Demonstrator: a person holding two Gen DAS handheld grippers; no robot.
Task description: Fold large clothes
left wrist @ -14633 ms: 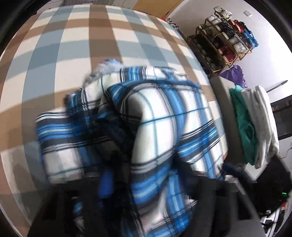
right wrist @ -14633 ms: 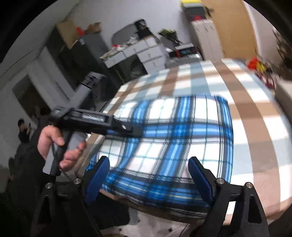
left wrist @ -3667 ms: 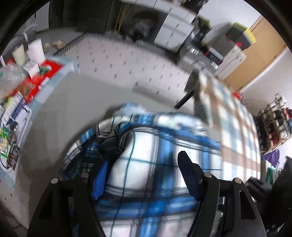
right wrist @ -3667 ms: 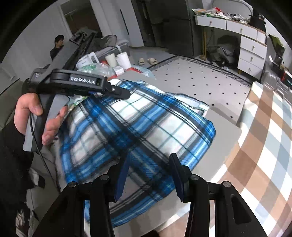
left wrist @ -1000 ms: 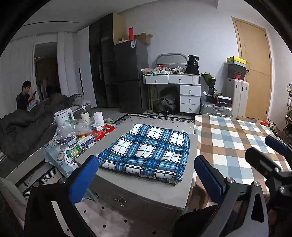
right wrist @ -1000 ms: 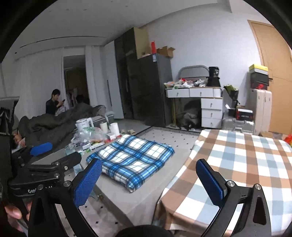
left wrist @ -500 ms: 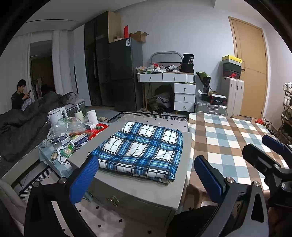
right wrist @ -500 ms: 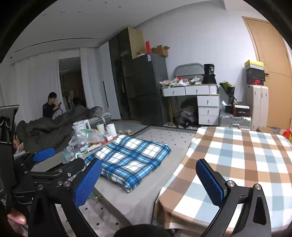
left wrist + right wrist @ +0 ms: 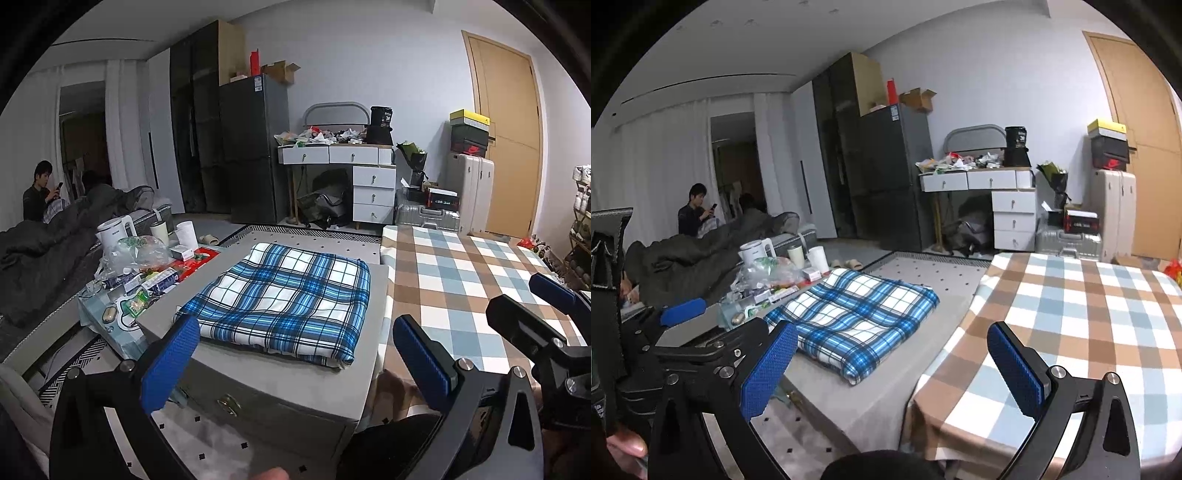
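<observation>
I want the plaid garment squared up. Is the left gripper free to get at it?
Probably yes: the left gripper is open and empty, and the folded plaid garment lies uncovered ahead, nothing between.

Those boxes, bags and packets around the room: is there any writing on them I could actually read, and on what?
"36" or "38", unsure: white label on the black bag on the white desk.
Fridge door sticker: too small to read.
White kettle: dark print, blurred.
Snack packets on the low table: illegible.
Red logo on the black shoebox: no words.
</observation>
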